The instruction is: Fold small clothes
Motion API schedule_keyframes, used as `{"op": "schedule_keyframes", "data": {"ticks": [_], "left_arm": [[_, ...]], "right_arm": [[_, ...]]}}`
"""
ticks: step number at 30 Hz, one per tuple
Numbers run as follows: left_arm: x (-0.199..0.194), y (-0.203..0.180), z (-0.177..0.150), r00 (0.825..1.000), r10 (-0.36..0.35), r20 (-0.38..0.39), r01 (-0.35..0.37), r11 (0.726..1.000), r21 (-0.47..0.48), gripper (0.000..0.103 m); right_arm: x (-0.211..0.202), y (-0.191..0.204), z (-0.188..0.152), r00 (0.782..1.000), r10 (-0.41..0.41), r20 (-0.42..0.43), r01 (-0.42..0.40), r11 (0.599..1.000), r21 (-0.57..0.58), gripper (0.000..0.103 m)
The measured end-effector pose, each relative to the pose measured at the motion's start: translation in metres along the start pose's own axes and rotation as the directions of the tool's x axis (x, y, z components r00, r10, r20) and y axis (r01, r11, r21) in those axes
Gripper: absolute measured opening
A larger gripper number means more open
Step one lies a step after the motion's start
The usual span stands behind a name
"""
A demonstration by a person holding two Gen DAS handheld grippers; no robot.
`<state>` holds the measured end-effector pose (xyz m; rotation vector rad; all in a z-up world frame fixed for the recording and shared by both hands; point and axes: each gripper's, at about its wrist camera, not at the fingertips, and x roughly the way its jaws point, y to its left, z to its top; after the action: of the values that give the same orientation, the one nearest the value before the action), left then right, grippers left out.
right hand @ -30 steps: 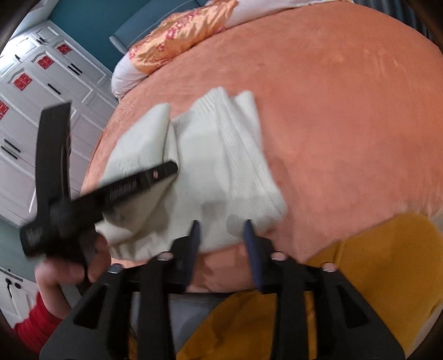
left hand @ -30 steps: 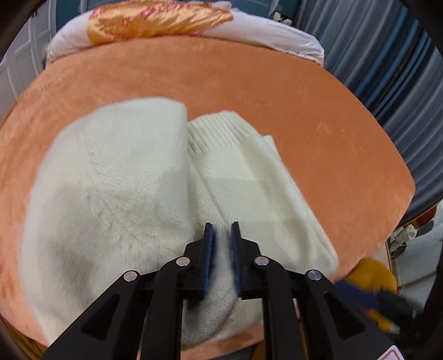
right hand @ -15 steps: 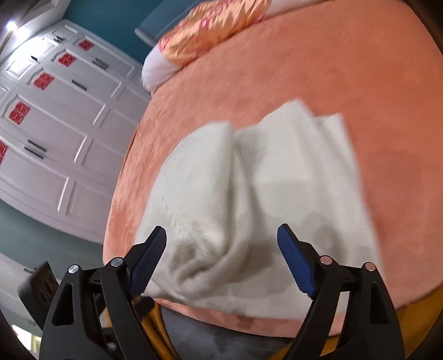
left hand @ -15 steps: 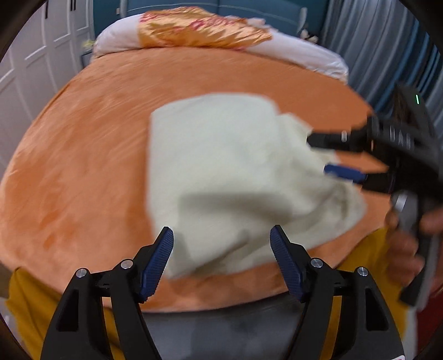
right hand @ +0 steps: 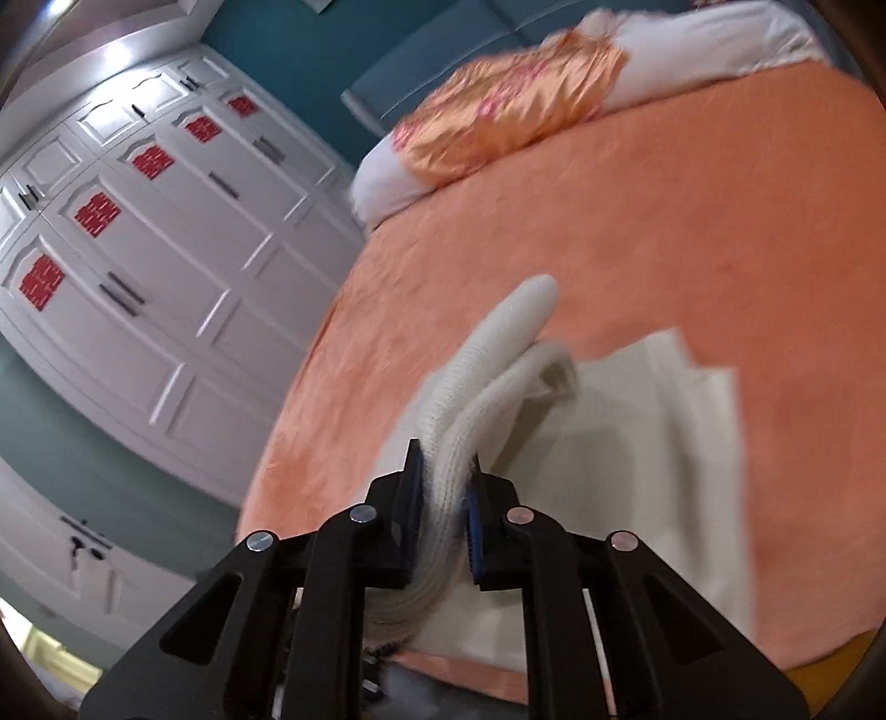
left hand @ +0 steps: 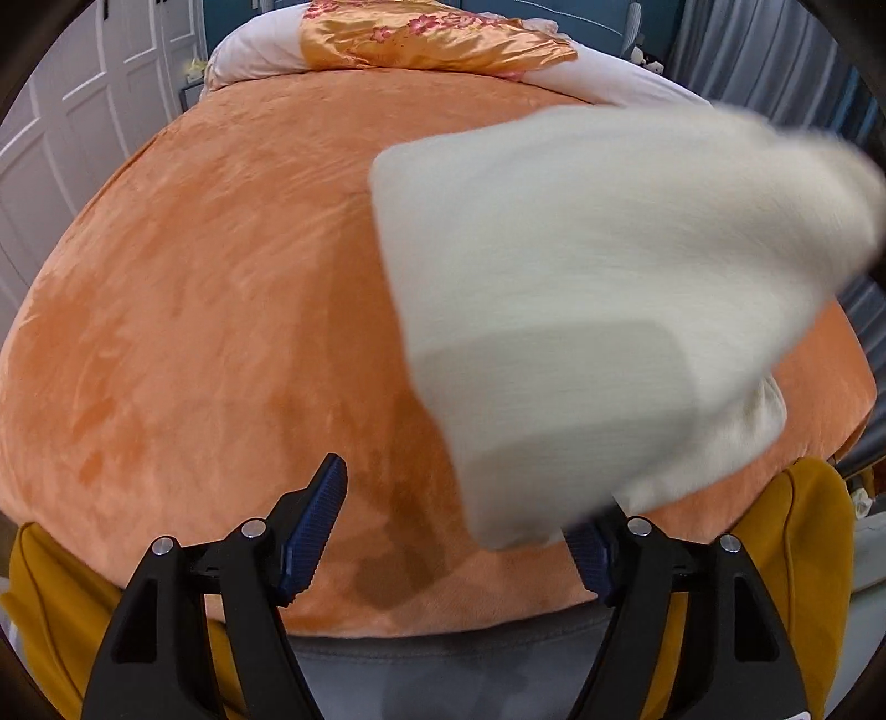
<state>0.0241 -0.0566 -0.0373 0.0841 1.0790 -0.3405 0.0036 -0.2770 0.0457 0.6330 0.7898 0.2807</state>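
Observation:
A cream knitted garment (left hand: 581,310) is lifted off the orange bed (left hand: 221,277), blurred with motion, filling the right half of the left wrist view. My left gripper (left hand: 459,526) is open and empty at the bed's near edge, its right finger partly hidden by the cloth. My right gripper (right hand: 446,498) is shut on a thick folded edge of the garment (right hand: 487,376) and holds it raised, while the rest of the cloth (right hand: 637,443) lies flat on the bed (right hand: 664,221).
An orange and white pillow (left hand: 421,39) lies at the head of the bed; it also shows in the right wrist view (right hand: 509,116). White wardrobe doors (right hand: 138,249) stand to the left. A mustard-yellow bed skirt (left hand: 803,554) hangs below the near edge.
My left gripper let go of the garment and opened wide. My right gripper closed on the garment's folded edge and lifted it, swinging the cloth over to the right.

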Motion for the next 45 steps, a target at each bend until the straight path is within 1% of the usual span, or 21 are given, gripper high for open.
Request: {"op": "schedule_keyframes", "data": {"ticks": [3, 6, 9, 11, 13, 15, 17, 19, 23, 26, 27, 28, 29, 31, 32, 34, 35, 37, 39, 42, 45], "left_arm": [[0.011, -0.009, 0.0, 1.0, 0.012, -0.021, -0.012, 1.0, 0.025, 0.071], [0.025, -0.015, -0.003, 0.998, 0.011, -0.057, -0.009, 0.999, 0.036, 0.067], [0.035, -0.01, -0.005, 0.996, 0.003, -0.087, -0.003, 1.0, -0.005, 0.066], [0.032, -0.008, -0.004, 0.996, -0.004, -0.093, 0.003, 1.0, -0.017, 0.066], [0.018, -0.011, -0.003, 0.997, 0.01, -0.077, -0.008, 1.0, 0.015, 0.065], [-0.004, -0.017, -0.007, 0.999, 0.012, -0.045, -0.009, 0.998, 0.057, 0.064], [-0.022, -0.019, -0.01, 1.0, 0.001, -0.026, 0.001, 0.997, 0.078, 0.064], [-0.043, -0.017, -0.01, 0.999, -0.037, 0.01, 0.036, 0.997, 0.062, 0.064], [-0.062, -0.014, 0.009, 0.992, -0.077, 0.104, 0.078, 0.997, -0.009, 0.064], [-0.047, -0.015, 0.024, 0.995, -0.061, 0.08, 0.065, 0.997, -0.039, 0.064], [-0.037, -0.015, 0.028, 0.996, -0.068, 0.056, 0.071, 0.996, -0.054, 0.064], [-0.027, -0.011, 0.031, 0.998, -0.062, 0.032, 0.065, 0.996, -0.069, 0.064], [-0.021, -0.013, 0.031, 0.998, -0.059, 0.013, 0.06, 0.995, -0.079, 0.064], [-0.017, -0.014, 0.03, 0.998, -0.059, 0.008, 0.059, 0.995, -0.082, 0.067], [-0.017, -0.014, 0.029, 0.998, -0.056, 0.008, 0.056, 0.996, -0.074, 0.067], [-0.016, -0.018, 0.025, 0.999, -0.04, 0.007, 0.041, 0.998, -0.048, 0.067], [-0.014, -0.02, 0.022, 0.999, -0.04, 0.001, 0.04, 0.998, -0.042, 0.067], [-0.005, -0.024, 0.017, 0.999, -0.039, -0.027, 0.038, 0.999, -0.036, 0.067], [-0.001, -0.029, 0.013, 1.0, -0.012, -0.028, 0.012, 1.0, -0.012, 0.067], [0.0, -0.031, 0.014, 1.0, 0.012, -0.015, -0.012, 1.0, 0.02, 0.067], [0.001, -0.03, 0.014, 1.0, 0.011, -0.021, -0.011, 1.0, 0.01, 0.067]], "right_arm": [[0.0, -0.054, -0.02, 0.992, -0.113, -0.048, 0.117, 0.99, 0.079, 0.012], [0.018, -0.102, -0.052, 0.962, -0.243, -0.127, 0.258, 0.96, 0.113, 0.012], [0.016, -0.12, -0.063, 0.98, -0.162, -0.111, 0.182, 0.964, 0.193, 0.014], [0.011, -0.112, -0.056, 0.979, -0.174, -0.11, 0.192, 0.966, 0.175, 0.018], [0.0, -0.102, -0.053, 0.973, -0.208, -0.102, 0.221, 0.966, 0.138, 0.019], [-0.012, -0.091, -0.055, 0.973, -0.216, -0.077, 0.223, 0.969, 0.103, 0.027], [-0.021, -0.086, -0.055, 0.98, -0.19, -0.058, 0.195, 0.976, 0.096, 0.045], [-0.024, -0.084, -0.057, 0.983, -0.171, -0.062, 0.177, 0.98, 0.093, 0.048], [-0.005, -0.078, -0.056, 0.98, -0.173, -0.098, 0.18, 0.981, 0.068, 0.048], [0.012, -0.073, -0.058, 0.98, -0.147, -0.136, 0.155, 0.986, 0.053, 0.048], [0.018, -0.07, -0.061, 0.976, -0.16, -0.146, 0.167, 0.985, 0.036, 0.039], [0.022, -0.069, -0.062, 0.971, -0.18, -0.155, 0.184, 0.983, 0.017, 0.021], [0.02, -0.067, -0.062, 0.968, -0.194, -0.158, 0.197, 0.98, -0.001, 0.013], [-0.003, -0.062, -0.056, 0.983, -0.158, -0.092, 0.16, 0.987, 0.016, 0.01], [-0.017, -0.061, -0.053, 0.987, -0.149, -0.054, 0.15, 0.988, 0.027, 0.002], [-0.045, -0.061, -0.051, 0.989, -0.148, 0.002, 0.148, 0.988, 0.041, 0.002], [-0.048, -0.067, -0.055, 0.987, -0.158, -0.012, 0.158, 0.986, 0.048, 0.002], [-0.027, -0.082, -0.067, 0.971, -0.213, -0.109, 0.217, 0.976, 0.034, 0.002], [-0.006, -0.095, -0.08, 0.957, -0.218, -0.19, 0.229, 0.973, 0.04, 0.003], [-0.019, -0.091, -0.07, 0.971, -0.195, -0.138, 0.207, 0.975, 0.085, 0.011], [-0.031, -0.081, -0.046, 0.974, -0.216, -0.064, 0.221, 0.972, 0.078, 0.031]]}}
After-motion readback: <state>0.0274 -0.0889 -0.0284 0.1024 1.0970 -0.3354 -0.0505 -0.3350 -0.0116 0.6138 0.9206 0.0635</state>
